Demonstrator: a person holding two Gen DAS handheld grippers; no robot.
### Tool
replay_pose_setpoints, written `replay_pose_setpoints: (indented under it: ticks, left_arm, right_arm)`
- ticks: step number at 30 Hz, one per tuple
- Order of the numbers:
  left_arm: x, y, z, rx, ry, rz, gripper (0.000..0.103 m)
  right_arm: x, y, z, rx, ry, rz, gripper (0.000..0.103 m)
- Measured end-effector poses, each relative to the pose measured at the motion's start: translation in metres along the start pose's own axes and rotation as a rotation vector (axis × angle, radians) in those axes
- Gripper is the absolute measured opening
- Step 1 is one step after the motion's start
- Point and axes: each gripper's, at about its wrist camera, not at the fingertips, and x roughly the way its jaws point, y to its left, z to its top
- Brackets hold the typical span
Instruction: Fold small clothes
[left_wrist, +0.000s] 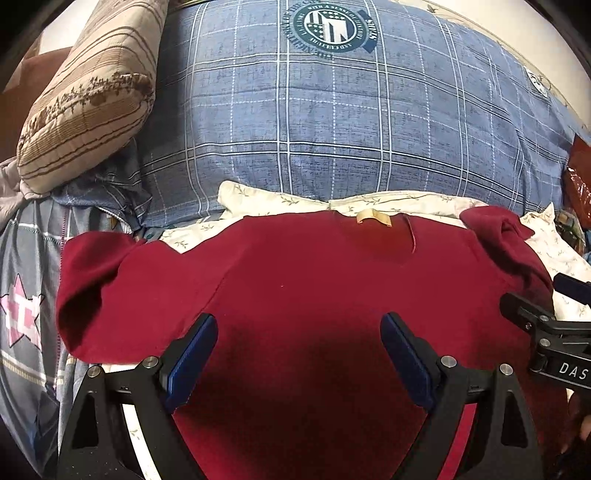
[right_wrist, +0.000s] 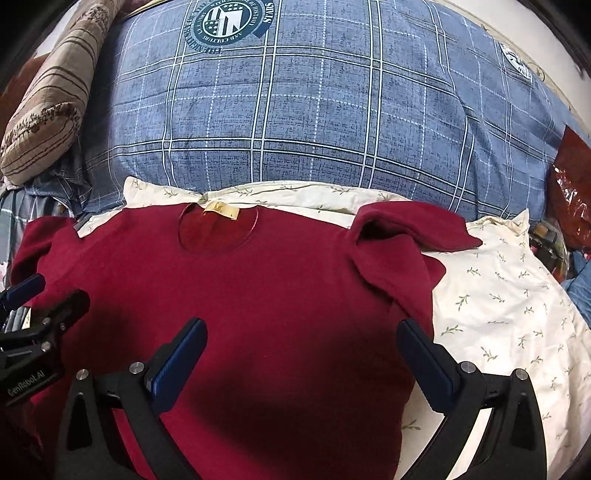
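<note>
Two blue-padded jaws of the left gripper (left_wrist: 298, 334) stand wide apart in the left wrist view, holding nothing and hovering over the lower body of a dark red short-sleeved knit top (left_wrist: 303, 295). That top lies spread flat, neckline and tan neck label (left_wrist: 373, 217) away from the camera, on a cream pillow with a small green sprig print (left_wrist: 406, 203), in front of a big blue checked quilt (left_wrist: 332, 118). Its left sleeve (left_wrist: 96, 291) is laid out and drapes over the pillow's edge. A brown striped cushion (left_wrist: 85, 99) sits far left.

From the right wrist view, the right gripper (right_wrist: 302, 341) is likewise spread and empty above the top's right side, near its hem edge. The right sleeve (right_wrist: 402, 236) lies rumpled and partly doubled over. No fold looks made yet; I judge the work is at its start, with sleeves and body all left to fold.
</note>
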Motion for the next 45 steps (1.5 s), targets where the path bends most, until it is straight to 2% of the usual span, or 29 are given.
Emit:
replay_pose_setpoints:
  ticks: [45]
  left_arm:
    - [-0.006,0.004,-0.003,-0.038,-0.035,-0.015,0.09]
  right_arm:
    - [0.007,0.011,-0.002,-0.006,0.021,0.016,0.103]
